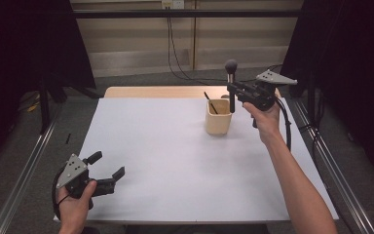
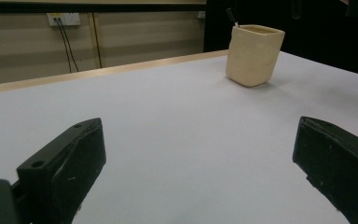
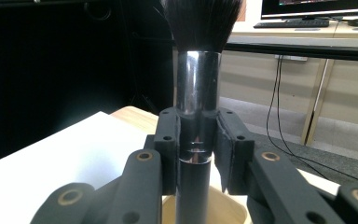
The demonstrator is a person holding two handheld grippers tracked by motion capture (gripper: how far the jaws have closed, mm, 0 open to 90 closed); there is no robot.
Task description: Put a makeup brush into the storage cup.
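Right gripper [image 1: 234, 91] is clamped on a brush [image 1: 231, 80], its jaws pinching the shiny metal ferrule just under the dark bristles. In the right gripper view the brush [image 3: 196, 112] stands upright between the jaws, bristles up, handle pointing straight down. The cup [image 1: 218, 117] sits directly below the gripper and a touch toward the person's left; its cream rim [image 3: 205, 214] shows right under the handle, so the brush's long axis runs nearly in line with the opening. From the high view the handle tip seems to hang at about rim level, at the cup's right edge; whether it is already inside I cannot tell. A thin dark stick [image 1: 210, 103] leans in the cup already.

Left gripper [image 1: 108, 168] hovers low over the near left corner of the bench [image 1: 175, 165], jaws spread wide and empty, well apart from the cup [image 2: 254, 55], which lies far ahead of it and to its right.

The right hand is plainly the nearer one. My judgement: the next move is a straight lowering, with a slight shift leftward to centre the handle over the opening.
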